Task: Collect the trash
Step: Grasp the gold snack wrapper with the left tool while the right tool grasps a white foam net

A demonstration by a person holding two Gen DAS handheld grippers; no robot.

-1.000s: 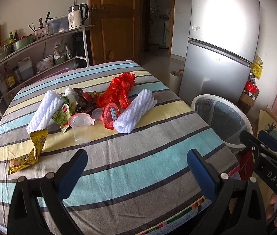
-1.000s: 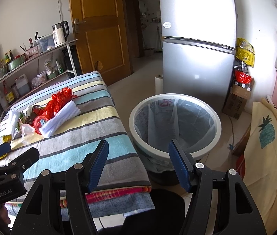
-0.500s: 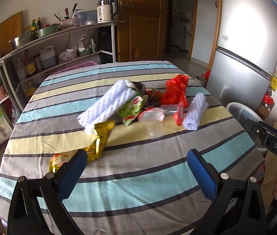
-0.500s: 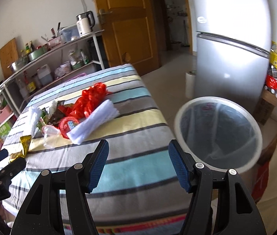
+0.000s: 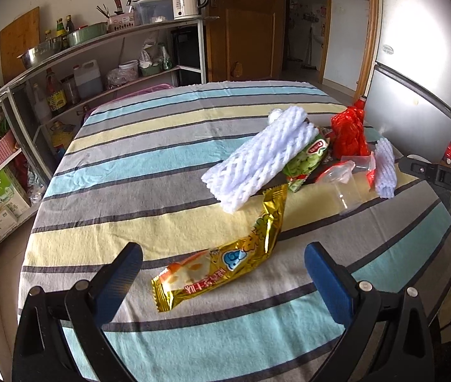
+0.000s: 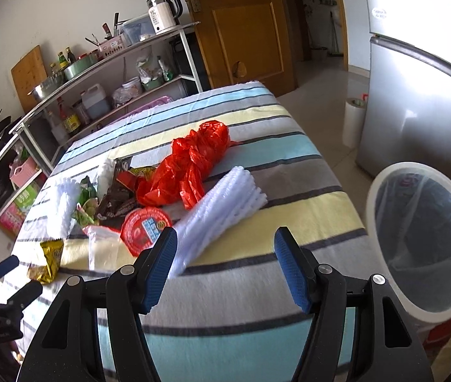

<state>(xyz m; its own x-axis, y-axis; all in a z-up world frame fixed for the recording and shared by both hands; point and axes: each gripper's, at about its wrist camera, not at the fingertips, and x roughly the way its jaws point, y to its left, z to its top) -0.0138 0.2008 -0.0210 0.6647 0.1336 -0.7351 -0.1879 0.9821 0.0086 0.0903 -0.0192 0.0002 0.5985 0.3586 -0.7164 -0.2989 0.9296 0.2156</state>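
Trash lies on the striped tablecloth (image 5: 149, 146). A gold snack wrapper (image 5: 225, 258) lies just ahead of my open, empty left gripper (image 5: 222, 273). Behind it are a white foam net (image 5: 263, 156), a green snack bag (image 5: 305, 162), a red plastic bag (image 5: 349, 130), a clear cup (image 5: 346, 187) and a second foam net (image 5: 384, 168). My right gripper (image 6: 225, 267) is open and empty above the table, near that foam net (image 6: 222, 213), a red lid (image 6: 145, 226) and the red bag (image 6: 193, 165). The lined bin (image 6: 422, 242) stands right of the table.
A silver fridge (image 6: 422, 73) stands behind the bin, with a paper roll (image 6: 354, 121) beside it. A metal shelf rack (image 5: 75, 63) with bottles, bowls and a kettle runs along the far wall. A wooden door (image 6: 241, 22) is behind the table.
Both grippers swung left, toward the table. The gold wrapper now lies close before the left gripper; the right view has turned from the bin to the trash pile.
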